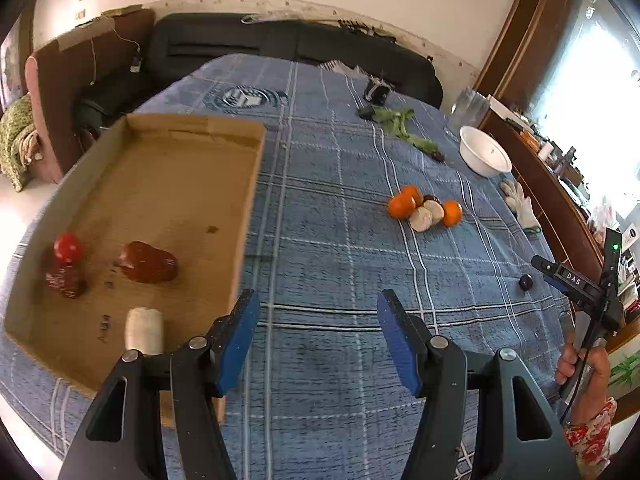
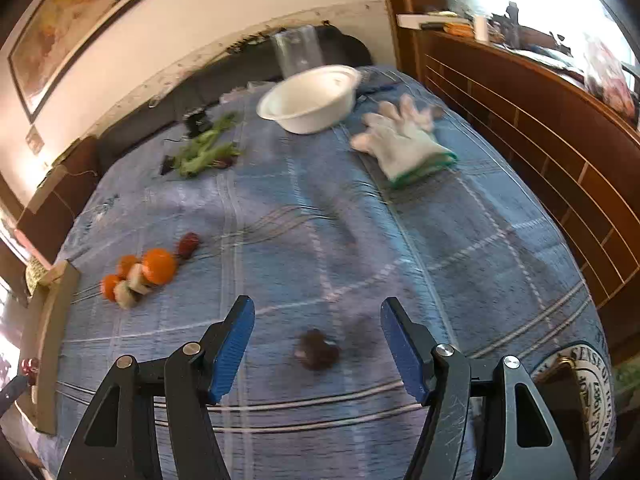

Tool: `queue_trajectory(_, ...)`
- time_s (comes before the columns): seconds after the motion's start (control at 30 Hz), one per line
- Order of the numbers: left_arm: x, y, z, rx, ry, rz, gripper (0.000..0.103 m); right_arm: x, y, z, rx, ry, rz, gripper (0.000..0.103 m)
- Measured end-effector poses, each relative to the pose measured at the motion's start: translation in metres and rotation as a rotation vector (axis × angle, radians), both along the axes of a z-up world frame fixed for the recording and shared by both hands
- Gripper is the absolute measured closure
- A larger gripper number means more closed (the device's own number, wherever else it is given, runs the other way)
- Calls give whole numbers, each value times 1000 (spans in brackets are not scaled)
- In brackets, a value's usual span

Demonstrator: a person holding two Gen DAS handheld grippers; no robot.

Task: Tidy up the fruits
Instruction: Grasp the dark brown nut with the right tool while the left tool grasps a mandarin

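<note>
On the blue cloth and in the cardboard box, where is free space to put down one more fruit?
In the cardboard box, the back half is bare; the red fruits and a pale piece crowd the near end. The blue cloth is bare between the box wall and the orange cluster, and between that cluster and the white bowl. It is crowded around the oranges.

Right tool point(image 2: 318, 344) gapes, empty, above a dark fruit point(image 2: 317, 350) on blue cloth point(image 2: 320, 220).
</note>
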State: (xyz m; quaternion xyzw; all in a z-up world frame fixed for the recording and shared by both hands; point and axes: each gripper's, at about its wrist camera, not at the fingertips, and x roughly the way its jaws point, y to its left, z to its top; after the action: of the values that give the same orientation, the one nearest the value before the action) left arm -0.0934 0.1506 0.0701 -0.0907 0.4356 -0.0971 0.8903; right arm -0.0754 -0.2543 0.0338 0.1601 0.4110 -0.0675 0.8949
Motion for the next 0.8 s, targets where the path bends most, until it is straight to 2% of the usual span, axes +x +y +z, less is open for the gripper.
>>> queue_trajectory(0.17, 9, -22, -4, 26, 5, -36, 43, 6, 11, -15, -25, 49, 55, 37)
queue_trajectory(0.2, 11, -26, -4, 31, 3, -44, 43, 8, 17, -18, -39, 60, 72, 43)
queue_trajectory(0.27, 18, -35, -6, 40, 1, -61, 43, 11, 28, -22, -95, 70, 83, 49)
queue_trajectory(0.3, 23, -40, -7, 40, 5, -69, 43, 11, 34, -24, -139, 77, 89, 60)
queue_trajectory(0.33, 28, -45, -9, 38, 9, -75, 43, 12, 41, -24, -189, 84, 90, 67)
queue_trajectory(0.37, 33, -49, -10, 33, 12, -82, 43, 11, 43, -25, -218, 88, 89, 68)
queue_trajectory(0.43, 45, -60, -14, 27, 16, -95, 43, 10, 45, -24, -235, 84, 95, 77)
queue_trajectory(0.67, 96, -92, -29, 32, 19, -118, 43, 12, 42, -6, -117, -5, 110, 77)
queue_trajectory(0.8, 126, -102, -40, -2, 26, -117, 43, 26, 51, 1, -11, -64, 142, 77)
